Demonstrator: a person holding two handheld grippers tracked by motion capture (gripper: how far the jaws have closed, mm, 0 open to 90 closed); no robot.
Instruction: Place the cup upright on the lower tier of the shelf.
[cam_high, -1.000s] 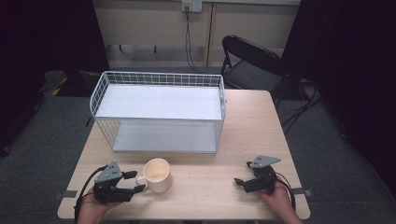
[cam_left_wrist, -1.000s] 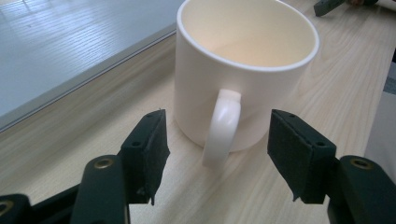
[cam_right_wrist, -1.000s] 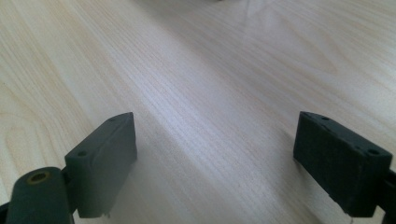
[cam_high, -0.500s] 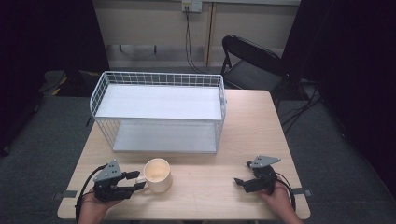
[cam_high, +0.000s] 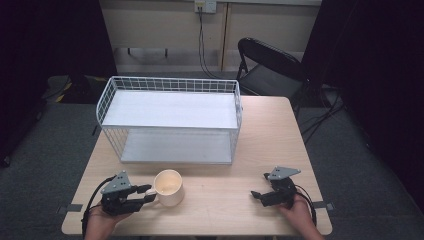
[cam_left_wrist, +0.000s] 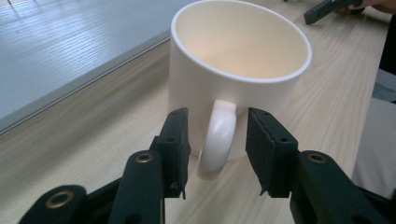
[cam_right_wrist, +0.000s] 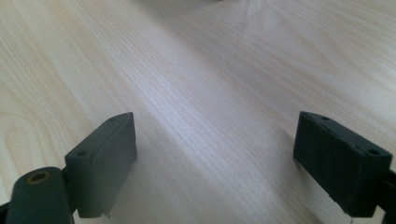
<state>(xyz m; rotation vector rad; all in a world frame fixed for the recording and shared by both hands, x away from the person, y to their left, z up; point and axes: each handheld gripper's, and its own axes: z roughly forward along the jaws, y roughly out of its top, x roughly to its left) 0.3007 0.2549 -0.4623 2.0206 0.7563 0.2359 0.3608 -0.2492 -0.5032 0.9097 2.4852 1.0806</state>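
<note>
A cream mug stands upright on the wooden table near the front left, its handle turned towards my left gripper. In the left gripper view the left gripper is open, one black jaw on each side of the handle with a small gap on both sides. The mug is empty inside. My right gripper rests low over bare wood at the front right, held by a hand. It stands wide open with nothing between its jaws.
A white wire basket with a flat white floor takes up the table's middle and back, just behind the mug. A black folding chair stands beyond the far right corner. Bare wood lies between the two grippers.
</note>
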